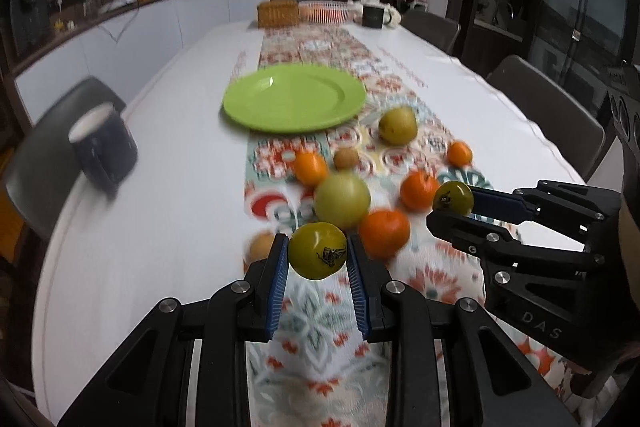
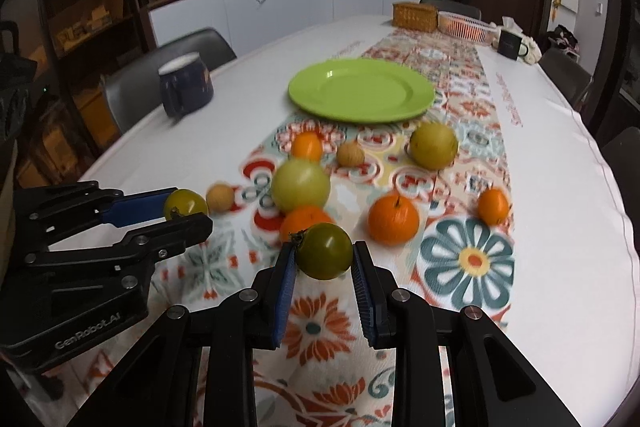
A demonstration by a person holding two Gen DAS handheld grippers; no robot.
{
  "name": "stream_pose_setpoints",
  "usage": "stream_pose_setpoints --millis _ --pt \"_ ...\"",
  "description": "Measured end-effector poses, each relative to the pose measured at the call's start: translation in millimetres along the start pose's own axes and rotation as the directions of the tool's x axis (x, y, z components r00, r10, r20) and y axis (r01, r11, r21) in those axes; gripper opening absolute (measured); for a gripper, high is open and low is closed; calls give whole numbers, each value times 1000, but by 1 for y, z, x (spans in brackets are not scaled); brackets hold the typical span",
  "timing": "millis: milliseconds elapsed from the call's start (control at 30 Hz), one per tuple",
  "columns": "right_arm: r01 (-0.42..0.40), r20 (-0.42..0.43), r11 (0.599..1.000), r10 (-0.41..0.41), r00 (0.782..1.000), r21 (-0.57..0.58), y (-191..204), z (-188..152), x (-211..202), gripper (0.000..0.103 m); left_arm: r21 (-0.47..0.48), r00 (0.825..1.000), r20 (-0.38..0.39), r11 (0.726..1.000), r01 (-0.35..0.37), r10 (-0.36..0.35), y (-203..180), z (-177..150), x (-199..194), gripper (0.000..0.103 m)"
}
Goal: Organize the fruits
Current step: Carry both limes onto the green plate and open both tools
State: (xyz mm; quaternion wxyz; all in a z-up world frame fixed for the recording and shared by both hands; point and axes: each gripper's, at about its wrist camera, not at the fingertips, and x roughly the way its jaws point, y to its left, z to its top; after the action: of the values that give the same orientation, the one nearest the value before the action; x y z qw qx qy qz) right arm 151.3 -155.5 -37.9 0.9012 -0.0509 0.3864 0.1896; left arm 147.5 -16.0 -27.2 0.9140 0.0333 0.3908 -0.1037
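Fruit first: two small green tomatoes are being carried, one per gripper. Left gripper (image 1: 318, 255) is clamping the yellow-green tomato (image 1: 318, 255) between its blue pads, calyx side facing the cam. Right gripper (image 2: 324, 255) is pinching the darker green tomato (image 2: 325, 255) the same way, stem stub toward the left pad. Each tomato is sitting right at the fingertips, not deep in the jaws, and both seem clear of the cloth, tho blur is making that hard to confirm.

Step in hand, as I read it: carrying both to the green plate (image 1: 294, 98), which is lying empty, further up the patterned runner (image 1: 316, 311).

To do it well: keep pressure steady, since round skins gripped this far forward could be squeezing out; keep wrists from rolling; pass over the loose fruit, i.e. the pale green apple (image 1: 342, 199), oranges such as the nearest one (image 1: 385, 233) and the yellowish pear-like fruit (image 1: 398, 126), w/o clipping them. Lower onto the plate's flat centre before releasing, one at a time, so nothing is rolling off the rim.

Dark mug (image 1: 104, 143) is standing off to the left on the white table (image 1: 168, 211), well apart.
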Motion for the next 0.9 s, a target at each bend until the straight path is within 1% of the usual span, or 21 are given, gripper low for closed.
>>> stream_pose_setpoints --millis 67,200,333,433,600,667,900 --pt "8 27 1000 -8 1000 -1 -3 11 -4 29 8 1000 22 1000 6 -6 1 11 -2 29" --pt "14 76 1000 -14 997 -3 -9 36 -8 29 34 998 68 999 -3 1 3 36 -4 29" --pt "26 112 1000 -24 993 -14 -14 65 -6 29 33 996 86 999 5 -8 11 65 1 29" --pt "26 121 999 -23 992 -27 -19 88 1 29 46 995 98 999 4 -8 16 85 9 29" --pt "11 87 999 -8 996 -37 -27 119 26 29 72 996 94 997 -3 -4 25 112 31 29" --pt "11 66 999 -8 998 -36 -30 127 38 29 80 997 82 997 10 -17 29 121 45 29" --pt "3 -26 1000 -3 1000 -9 -45 145 95 29 71 1000 -9 997 9 -8 46 141 103 29"
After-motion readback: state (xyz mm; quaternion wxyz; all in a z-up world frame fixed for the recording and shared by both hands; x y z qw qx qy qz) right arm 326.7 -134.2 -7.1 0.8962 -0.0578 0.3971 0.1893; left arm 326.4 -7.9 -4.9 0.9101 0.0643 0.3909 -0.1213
